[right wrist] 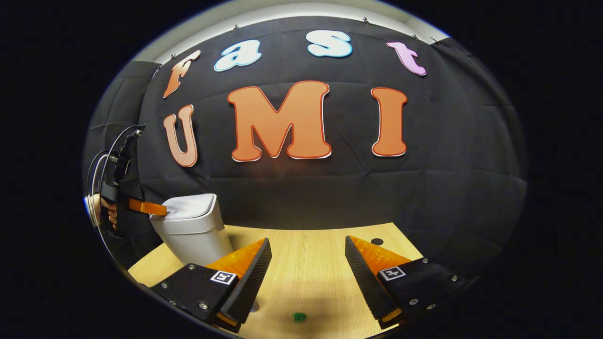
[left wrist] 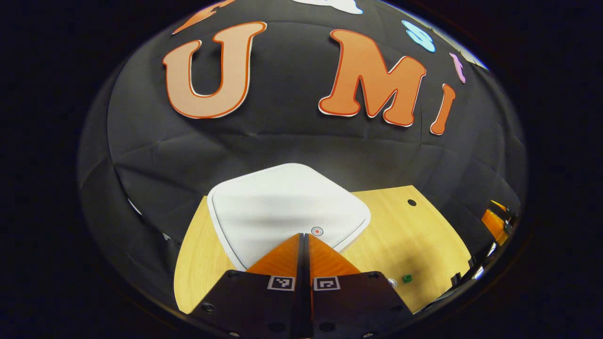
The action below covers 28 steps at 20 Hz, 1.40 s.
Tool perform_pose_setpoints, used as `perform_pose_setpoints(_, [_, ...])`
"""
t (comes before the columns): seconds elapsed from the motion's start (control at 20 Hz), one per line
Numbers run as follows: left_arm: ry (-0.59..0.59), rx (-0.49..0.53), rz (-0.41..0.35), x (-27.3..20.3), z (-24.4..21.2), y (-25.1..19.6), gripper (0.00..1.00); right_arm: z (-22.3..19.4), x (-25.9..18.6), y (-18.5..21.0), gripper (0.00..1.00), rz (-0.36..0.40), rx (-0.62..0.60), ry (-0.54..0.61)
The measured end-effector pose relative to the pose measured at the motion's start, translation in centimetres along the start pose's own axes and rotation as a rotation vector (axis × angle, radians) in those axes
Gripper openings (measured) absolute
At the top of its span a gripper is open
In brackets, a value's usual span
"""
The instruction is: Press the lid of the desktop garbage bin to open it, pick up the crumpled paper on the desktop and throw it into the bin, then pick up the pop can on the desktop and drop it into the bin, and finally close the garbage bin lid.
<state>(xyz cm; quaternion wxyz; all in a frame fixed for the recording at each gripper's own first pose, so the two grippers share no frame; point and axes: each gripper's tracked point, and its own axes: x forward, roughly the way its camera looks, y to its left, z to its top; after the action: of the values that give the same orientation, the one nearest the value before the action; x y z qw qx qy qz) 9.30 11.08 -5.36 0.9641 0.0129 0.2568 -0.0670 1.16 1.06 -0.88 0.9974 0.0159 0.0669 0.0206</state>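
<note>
The white desktop bin (right wrist: 192, 230) stands at the left of the wooden table, its lid (left wrist: 282, 207) down. In the left gripper view my left gripper (left wrist: 304, 235) is shut with nothing in it, its tips right at the lid's near edge beside a small red ring mark (left wrist: 317, 230). The right gripper view shows that same left gripper (right wrist: 160, 208) held by a hand (right wrist: 109, 213), touching the lid's left edge. My right gripper (right wrist: 308, 263) hangs open over the table's middle, nothing between its fingers.
The wooden table (right wrist: 306, 263) has a dark round hole (left wrist: 411, 202) near its back right and a small green mark (right wrist: 299, 317) near the front. Black cloth walls close in the back and sides. Cables (right wrist: 101, 162) trail from the left gripper.
</note>
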Motion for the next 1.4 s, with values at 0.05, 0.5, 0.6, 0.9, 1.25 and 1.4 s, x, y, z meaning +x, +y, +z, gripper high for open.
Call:
perform_pose_setpoints(0.05, [-0.040, 0.016, 0.037, -0.4, 0.7, 0.4, 0.01, 0.3, -0.1, -0.2, 0.94, -0.006, 0.013, -0.007])
perform_pose_setpoints(0.5, [-0.369, 0.005, 0.064, -8.3, 7.5, -4.3, 0.00, 4.1, -1.7, -2.5, 0.94, -0.092, 0.034, -0.133])
perform_pose_setpoints(0.6, [-0.406, -0.036, 0.076, -9.5, 7.7, -4.6, 0.00, 4.8, -2.1, -2.5, 0.94, -0.094, 0.018, -0.159])
perform_pose_setpoints(0.9, [-0.490, -0.013, 0.142, -11.5, 7.3, -5.6, 0.00, 3.2, -2.1, -1.1, 0.94, -0.029, 0.024, -0.132])
perform_pose_setpoints(1.25, [-0.430, -0.105, 0.060, -9.3, 4.0, -7.3, 0.39, 0.6, -1.6, -0.9, 0.94, 0.006, 0.010, -0.054])
perform_pose_setpoints(1.4, [-0.439, -0.105, 0.045, -9.2, 3.9, -7.5, 0.65, -0.2, -1.3, -1.0, 0.94, -0.009, -0.023, -0.029])
